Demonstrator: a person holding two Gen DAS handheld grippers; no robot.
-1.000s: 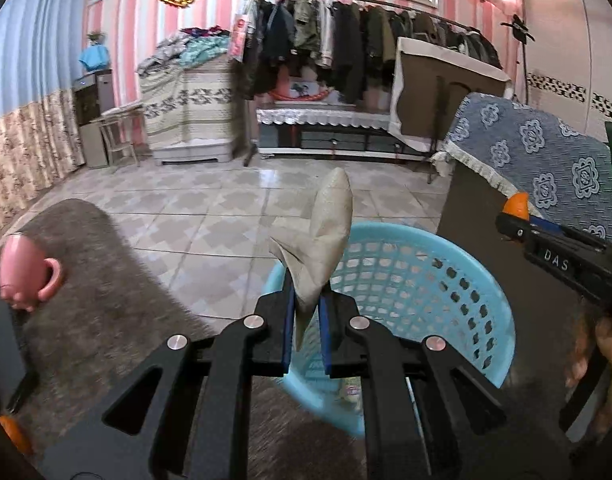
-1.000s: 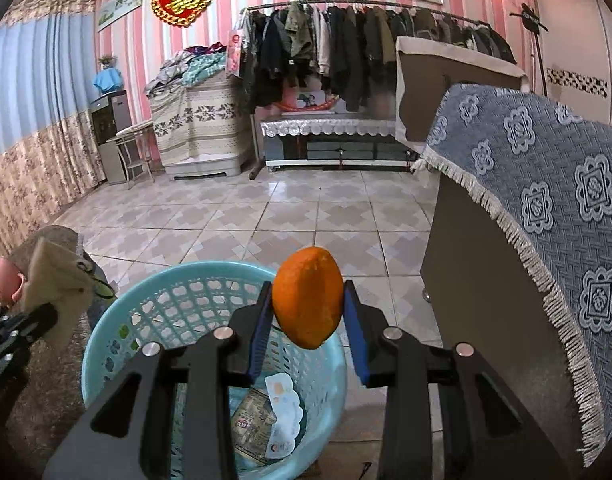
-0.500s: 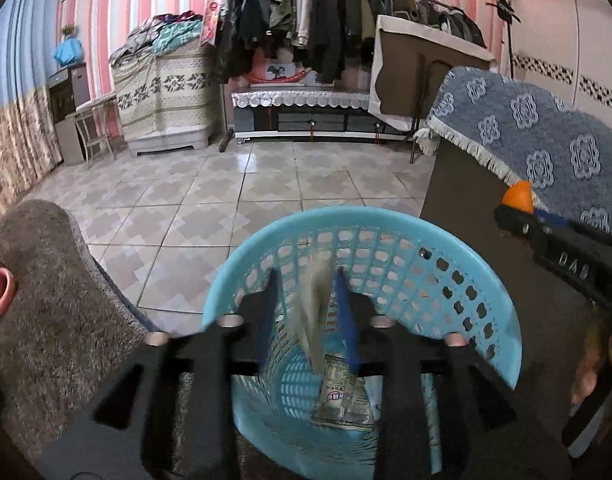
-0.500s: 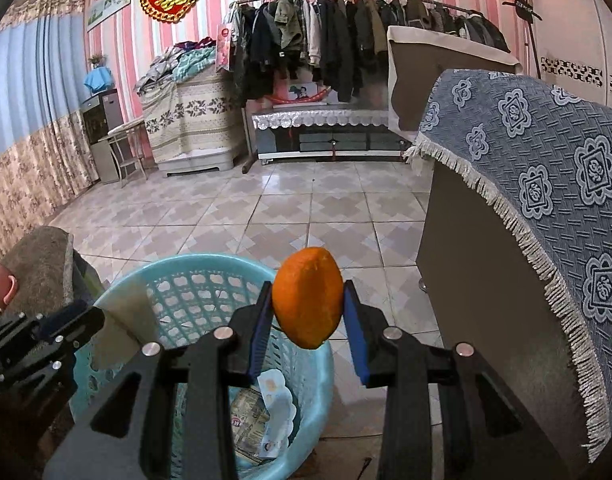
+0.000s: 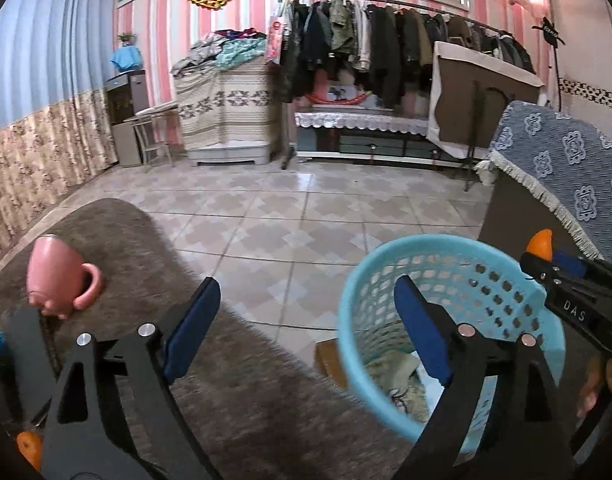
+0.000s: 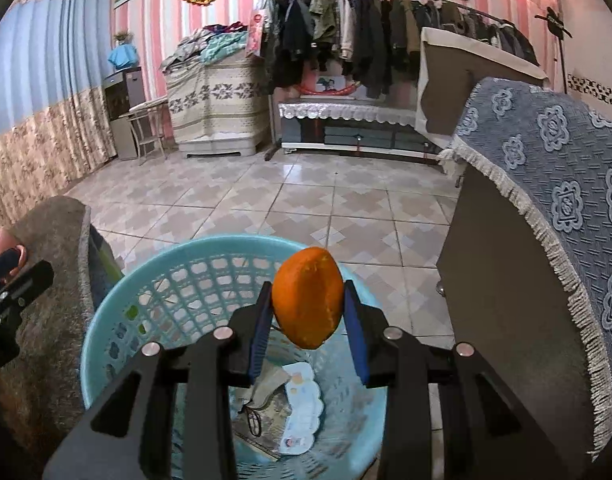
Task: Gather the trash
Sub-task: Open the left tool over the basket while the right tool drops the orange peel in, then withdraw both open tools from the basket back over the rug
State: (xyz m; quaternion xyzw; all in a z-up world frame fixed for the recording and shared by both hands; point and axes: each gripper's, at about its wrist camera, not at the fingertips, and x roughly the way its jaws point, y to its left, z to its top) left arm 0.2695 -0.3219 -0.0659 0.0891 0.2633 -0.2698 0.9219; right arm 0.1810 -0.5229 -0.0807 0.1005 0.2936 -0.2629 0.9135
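Note:
A light blue plastic basket [image 5: 445, 240] stands on the tiled floor beside the brown-carpeted table. My left gripper [image 5: 306, 292] hangs over the table's edge, left of the basket; its jaws are opening wide and nothing is between them. A crumpled beige wrapper [image 5: 389, 372] lies inside the basket. My right gripper [image 6: 307, 312] is shut on an orange piece of fruit peel [image 6: 307, 296], held just above the basket [image 6: 146, 276]. Under it lie the beige wrapper [image 6: 266, 384] and a white packet [image 6: 302, 400]. The left wrist view shows the right gripper [image 5: 545, 260] at the basket's far right rim.
A pink mug [image 5: 56, 276] sits on the brown carpeted table [image 5: 226, 360], and an orange [image 5: 30, 446] shows at the lower left corner. A cabinet draped with a blue patterned cloth [image 6: 545, 160] stands close on the basket's right. Tiled floor stretches beyond to a clothes rack.
My left gripper opened and let the beige wrapper fall into the basket, then swung left toward the table. My right gripper, still holding the orange peel, moved further over the basket.

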